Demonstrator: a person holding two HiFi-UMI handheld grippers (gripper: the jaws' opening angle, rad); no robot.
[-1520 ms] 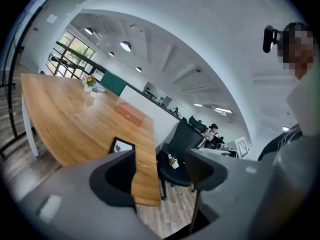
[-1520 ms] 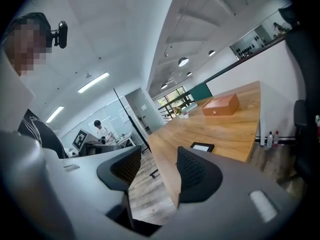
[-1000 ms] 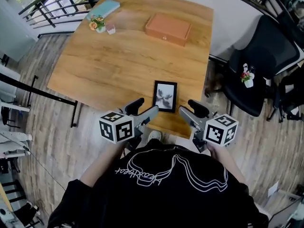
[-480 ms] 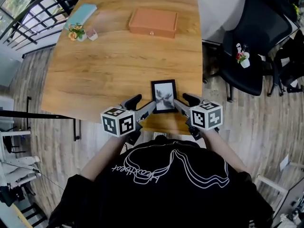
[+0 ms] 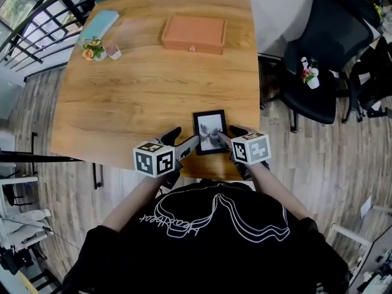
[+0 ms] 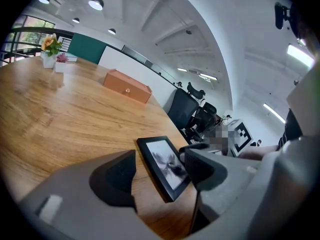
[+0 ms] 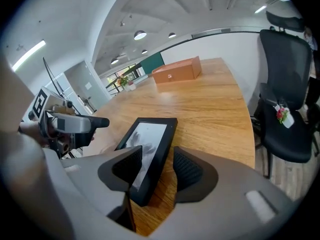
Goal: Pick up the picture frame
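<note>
Between my jaws lies the picture frame (image 7: 147,144), flat on the wooden table (image 5: 153,90) near its close edge. I judge it light and stiff, but the black moulding looks smooth and the glazed face fragile, so I want the pads on the rims of the long sides, never on the glass. My right gripper (image 7: 157,164) stands wide, its jaws having just been closing a little. It straddles the frame's right near corner without pinching it, as far as I can see. My left gripper (image 6: 160,168) gapes too, the left near corner between its jaws, unclamped. Beyond both, a tan box (image 7: 176,70) sits well apart
</note>
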